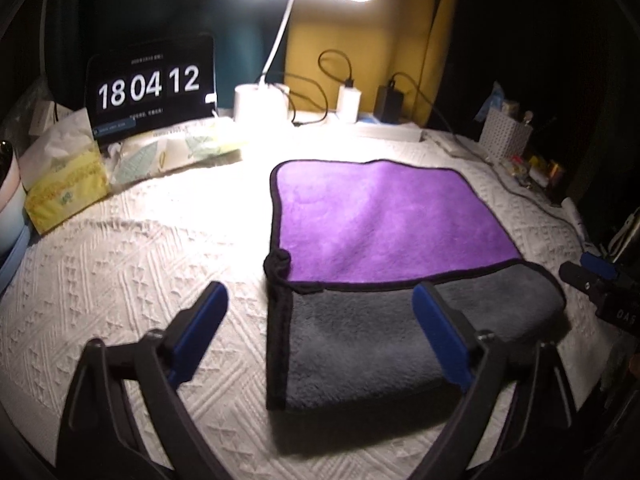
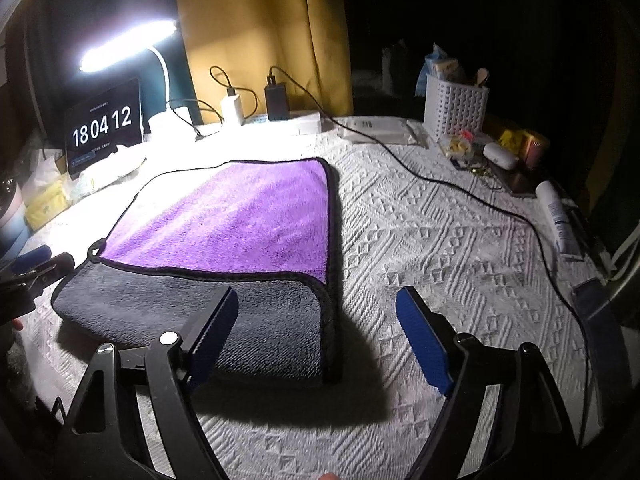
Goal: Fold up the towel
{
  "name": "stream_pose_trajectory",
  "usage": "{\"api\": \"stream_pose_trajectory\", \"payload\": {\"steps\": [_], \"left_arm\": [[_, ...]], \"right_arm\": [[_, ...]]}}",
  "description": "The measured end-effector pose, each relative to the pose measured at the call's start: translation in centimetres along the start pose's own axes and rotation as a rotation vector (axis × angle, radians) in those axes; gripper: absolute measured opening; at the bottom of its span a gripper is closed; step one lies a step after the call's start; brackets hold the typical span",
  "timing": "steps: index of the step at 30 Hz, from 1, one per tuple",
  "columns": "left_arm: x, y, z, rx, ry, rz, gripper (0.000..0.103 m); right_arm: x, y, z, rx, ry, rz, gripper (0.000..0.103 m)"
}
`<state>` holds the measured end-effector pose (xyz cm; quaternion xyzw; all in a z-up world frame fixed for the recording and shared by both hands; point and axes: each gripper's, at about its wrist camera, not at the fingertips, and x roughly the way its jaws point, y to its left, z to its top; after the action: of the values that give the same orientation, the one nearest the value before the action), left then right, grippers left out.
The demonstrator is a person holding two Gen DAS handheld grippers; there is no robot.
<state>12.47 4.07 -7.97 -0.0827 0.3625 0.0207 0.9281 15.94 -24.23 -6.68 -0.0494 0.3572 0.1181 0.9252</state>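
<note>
A towel (image 1: 372, 216) lies on the white textured tablecloth (image 1: 140, 264). It is purple on top with a black hem, and its near part is folded over, showing the grey side (image 1: 360, 348). It also shows in the right wrist view (image 2: 236, 220), with the grey flap (image 2: 192, 308) nearest. My left gripper (image 1: 320, 300) is open and empty, above the flap's near left corner. My right gripper (image 2: 316, 304) is open and empty, above the flap's near right corner. The right gripper's tip (image 1: 592, 272) shows at the right edge of the left wrist view.
A lit desk lamp (image 1: 262, 100), a tablet clock (image 1: 150, 88), chargers (image 1: 390, 102) and a tissue pack (image 1: 66, 192) line the back. A black cable (image 2: 460, 188) runs across the cloth right of the towel. A white basket (image 2: 456, 106) and a tube (image 2: 558, 216) stand at the right.
</note>
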Motion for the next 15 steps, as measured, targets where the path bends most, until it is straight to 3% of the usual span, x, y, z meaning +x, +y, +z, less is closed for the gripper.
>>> {"api": "stream_pose_trajectory", "payload": {"steps": [8, 15], "left_arm": [[2.7, 0.5, 0.0, -0.013, 0.076, 0.001, 0.08], [3.9, 0.6, -0.4, -0.016, 0.121, 0.013, 0.056]], "right_arm": [[2.3, -0.8, 0.0, 0.008, 0.05, 0.033, 0.074], [3.9, -1.1, -0.1, 0.01, 0.085, 0.066, 0.06]]}}
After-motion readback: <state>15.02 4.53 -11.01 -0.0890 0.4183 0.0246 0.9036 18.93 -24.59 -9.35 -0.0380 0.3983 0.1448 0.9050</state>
